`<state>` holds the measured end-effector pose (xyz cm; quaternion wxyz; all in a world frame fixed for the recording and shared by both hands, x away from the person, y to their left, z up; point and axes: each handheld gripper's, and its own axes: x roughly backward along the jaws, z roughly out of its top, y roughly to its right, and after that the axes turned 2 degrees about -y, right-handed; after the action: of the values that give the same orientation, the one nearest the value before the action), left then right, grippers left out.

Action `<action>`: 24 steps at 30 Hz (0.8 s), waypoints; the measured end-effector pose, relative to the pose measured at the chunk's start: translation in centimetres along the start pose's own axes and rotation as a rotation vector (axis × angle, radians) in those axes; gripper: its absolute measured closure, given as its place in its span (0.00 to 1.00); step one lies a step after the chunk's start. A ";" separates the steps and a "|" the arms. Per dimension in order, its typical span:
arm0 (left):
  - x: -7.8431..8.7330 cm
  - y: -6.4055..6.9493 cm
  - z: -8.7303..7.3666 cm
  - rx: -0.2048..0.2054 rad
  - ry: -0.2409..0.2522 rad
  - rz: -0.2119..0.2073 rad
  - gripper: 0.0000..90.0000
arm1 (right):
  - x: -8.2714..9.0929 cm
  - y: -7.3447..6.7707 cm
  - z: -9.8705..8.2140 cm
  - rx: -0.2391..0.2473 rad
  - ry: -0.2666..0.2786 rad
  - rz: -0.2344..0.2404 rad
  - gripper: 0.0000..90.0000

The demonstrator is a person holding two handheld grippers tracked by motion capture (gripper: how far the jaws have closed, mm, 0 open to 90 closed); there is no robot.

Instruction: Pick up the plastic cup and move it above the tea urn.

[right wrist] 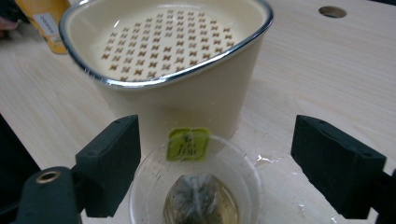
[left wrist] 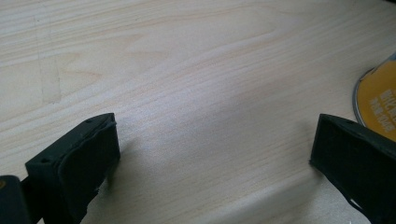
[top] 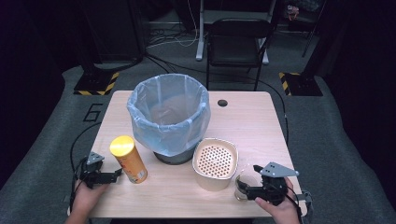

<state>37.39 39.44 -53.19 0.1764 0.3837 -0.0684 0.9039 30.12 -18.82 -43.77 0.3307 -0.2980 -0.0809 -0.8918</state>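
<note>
A clear plastic cup [top: 240, 183] stands at the table's front right, holding a wet tea bag [right wrist: 198, 200] with a green tag [right wrist: 188, 143]. My right gripper [top: 248, 189] is open, one black jaw on each side of the cup [right wrist: 243, 172], and neither pad touches it. Just behind the cup stands a cream container [right wrist: 187, 93] with a perforated insert. At the front left, my left gripper [top: 114, 173] is open with only bare wood between its fingers [left wrist: 79, 163]. It points at the base of a yellow chips can [top: 129, 159], whose edge [left wrist: 378, 102] appears beside the right jaw.
A bin lined with a pale blue bag [top: 169, 116] stands at the middle of the wooden table [top: 252, 121]. A round cable hole [top: 222, 102] lies behind it to the right. A black chair [top: 236, 44] stands beyond the far edge.
</note>
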 end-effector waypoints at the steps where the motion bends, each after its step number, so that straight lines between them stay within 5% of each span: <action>1: 0.0 0.0 0.0 0.000 0.000 0.000 0.01 | -0.1 -0.2 -0.2 0.002 -0.004 0.005 0.16; 12: 0.0 0.0 0.0 0.001 0.005 0.002 0.01 | -1.7 -1.0 -2.2 0.023 -0.049 -0.017 0.16; 24: 0.0 0.0 0.0 0.003 0.004 -0.001 0.01 | -2.9 -0.9 -3.8 0.048 -0.100 -0.017 0.29</action>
<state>37.42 39.41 -53.21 0.1766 0.3823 -0.0665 0.9046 29.46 -17.86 -48.47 0.3257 -0.3336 -0.1211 -0.8763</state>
